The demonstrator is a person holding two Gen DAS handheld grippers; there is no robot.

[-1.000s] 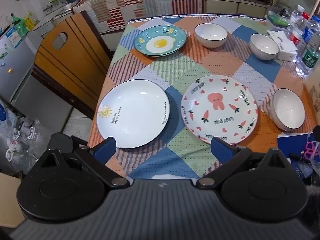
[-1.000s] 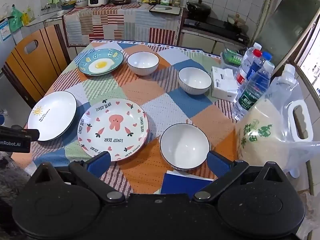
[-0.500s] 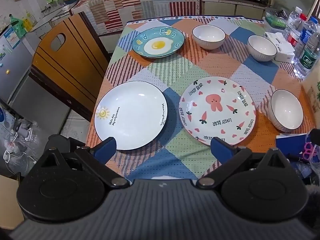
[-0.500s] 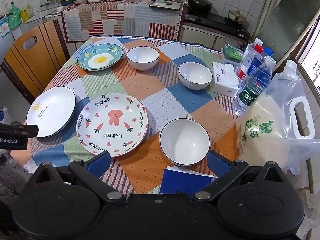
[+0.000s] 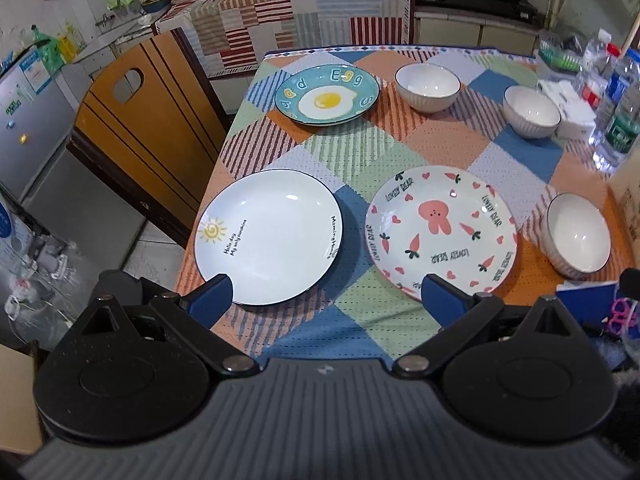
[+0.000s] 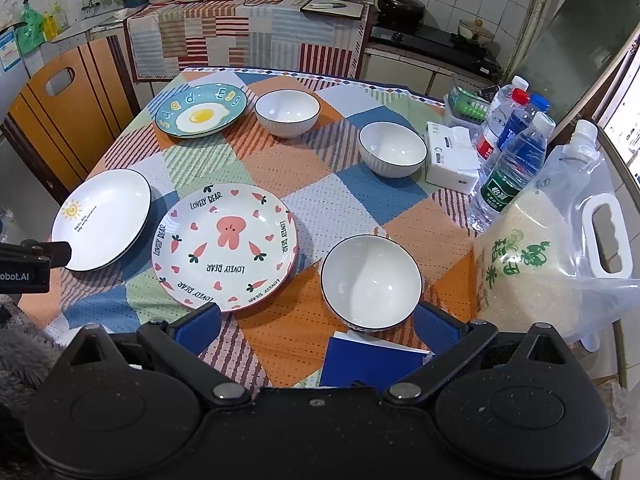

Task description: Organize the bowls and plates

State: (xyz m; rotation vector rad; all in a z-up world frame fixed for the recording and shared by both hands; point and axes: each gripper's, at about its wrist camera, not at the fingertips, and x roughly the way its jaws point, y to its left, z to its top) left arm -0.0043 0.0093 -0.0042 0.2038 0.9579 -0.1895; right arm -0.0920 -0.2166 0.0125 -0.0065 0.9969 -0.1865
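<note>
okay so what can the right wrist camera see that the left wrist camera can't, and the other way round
Only the right wrist view shows the whole rice bag with its white handle, and the left gripper's fingertip at its left edge.

Only the left wrist view shows the grey fridge and the floor beside the table.

Both show the sun plate, bunny plate, egg plate, three white bowls and water bottles.

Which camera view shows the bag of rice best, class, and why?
The right wrist view: the bag of rice shows almost whole there, with its white handle, cap and green print, beside the water bottles. The left wrist view catches only a sliver at its right edge.
</note>
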